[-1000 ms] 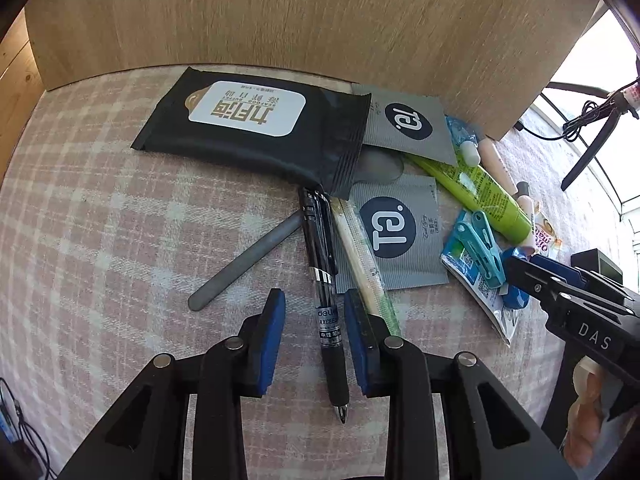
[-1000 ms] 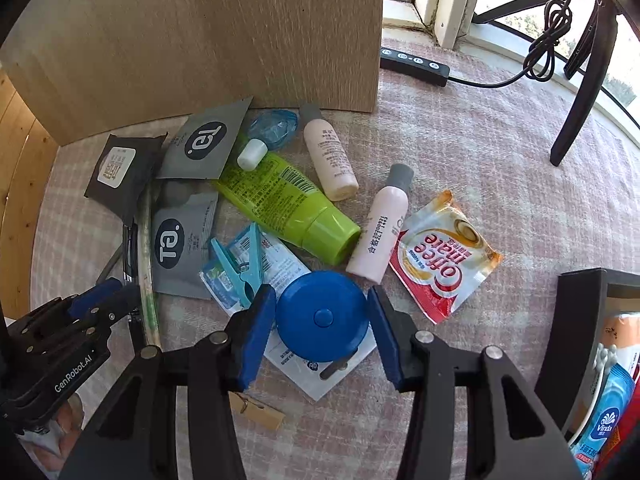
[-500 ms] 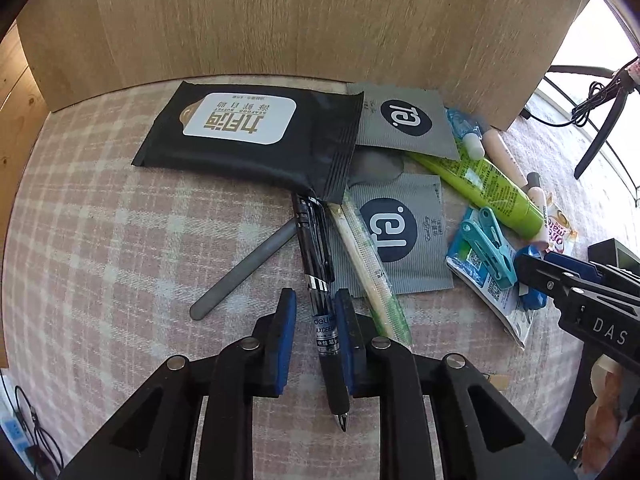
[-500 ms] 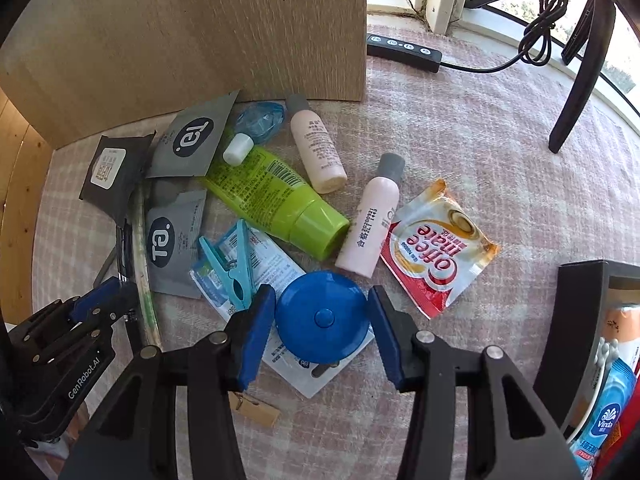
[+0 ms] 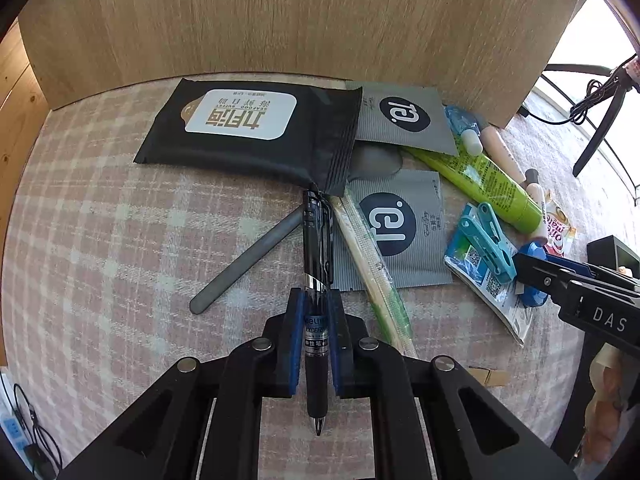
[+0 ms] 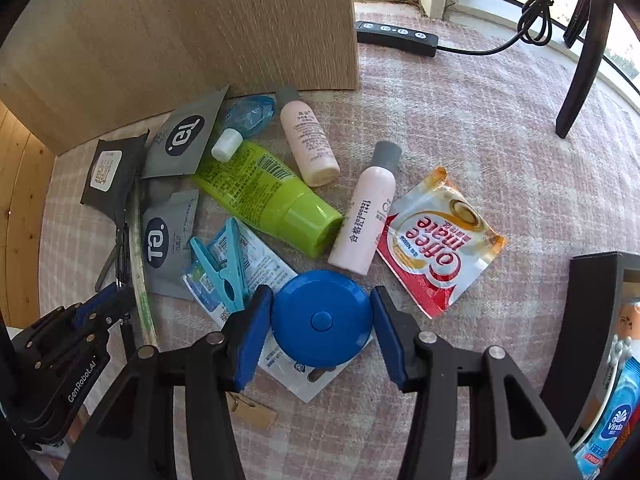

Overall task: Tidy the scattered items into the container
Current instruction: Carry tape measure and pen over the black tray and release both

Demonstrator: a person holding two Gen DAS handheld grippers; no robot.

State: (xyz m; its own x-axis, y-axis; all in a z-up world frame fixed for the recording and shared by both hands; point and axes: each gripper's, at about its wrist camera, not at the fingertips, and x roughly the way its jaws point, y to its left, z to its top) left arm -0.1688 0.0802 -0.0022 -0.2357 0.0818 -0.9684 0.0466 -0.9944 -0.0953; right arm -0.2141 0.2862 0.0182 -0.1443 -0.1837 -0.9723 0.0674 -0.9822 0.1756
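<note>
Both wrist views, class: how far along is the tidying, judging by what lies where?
Done: a few packets sit in the dark container. In hand: the left gripper has just closed on the black pen; the right gripper straddles the blue round case, jaws open. Left: bottles, sachets, green tube, wipes pack.

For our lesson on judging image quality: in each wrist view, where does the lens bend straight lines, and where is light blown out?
Left wrist view: the wooden panel bows along its lower edge, corners go dark, and the window at upper right is blown out white; the black pen stays sharp. Right wrist view: same barrel distortion, bright window at top, sunlight on the Coffee-mate sachet.
</note>
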